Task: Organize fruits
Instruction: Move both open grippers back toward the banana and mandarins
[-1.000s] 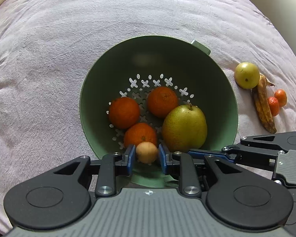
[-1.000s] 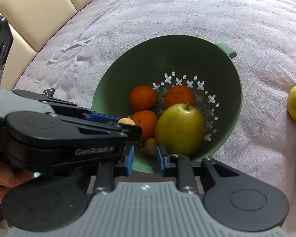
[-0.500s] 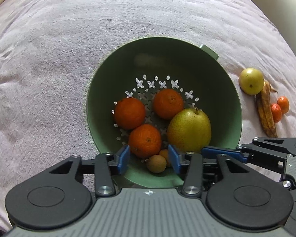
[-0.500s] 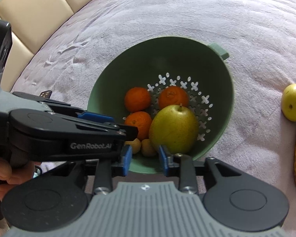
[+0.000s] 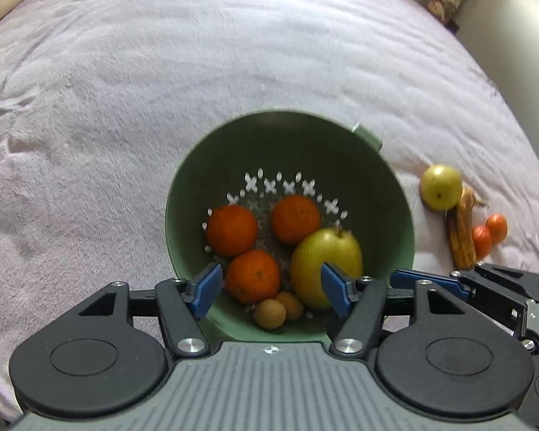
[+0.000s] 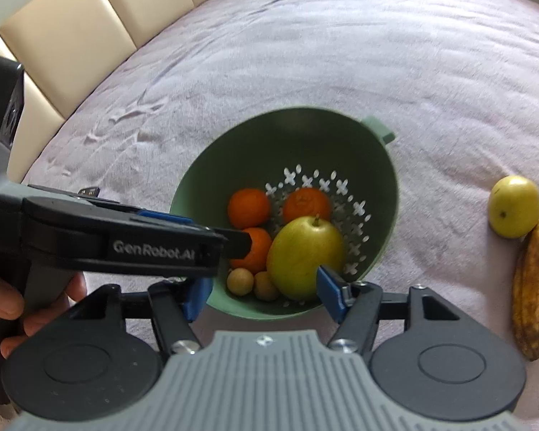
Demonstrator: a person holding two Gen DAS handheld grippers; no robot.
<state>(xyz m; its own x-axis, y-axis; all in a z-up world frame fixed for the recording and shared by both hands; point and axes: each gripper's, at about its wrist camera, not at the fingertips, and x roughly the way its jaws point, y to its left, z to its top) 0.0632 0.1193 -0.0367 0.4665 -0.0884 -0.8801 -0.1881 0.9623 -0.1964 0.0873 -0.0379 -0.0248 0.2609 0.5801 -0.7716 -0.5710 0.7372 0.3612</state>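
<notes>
Fruits are ending up in the green colander [image 5: 406,237], which is sitting on a bed with a pale lilac cover [image 5: 125,107], so the sorting is coming along nicely.

Biggest thing in the colander is the yellow-green pear [image 5: 325,255], leaning against the near right wall. Then three tangerines [image 5: 231,230] are clustered beside it on the perforated bottom. Smallest of the lot are two little tan round fruits [image 5: 269,313], longan-ish I think, now lying side by side at the near edge of the bottom, touching each other and tucked under the pear and the nearest tangerine.

What's just changed: a second ago the left hand-held gripper [image 5: 271,289] was pinching one of those little tan fruits over the rim. Now its jaws are spread wide with nothing between them, and it's pulling back and up. The right hand-held gripper [image 6: 266,292] is also gaping wide and carrying nothing, having opened up from a narrower gap.

So that drop is done. Still lying out on the cover to the right, well apart from the colander: a yellow apple [image 5: 441,187], a browned banana [image 5: 463,237] touching it, and two small tangerines [image 5: 489,235] just beside the banana. I'd guess those are going in next.
</notes>
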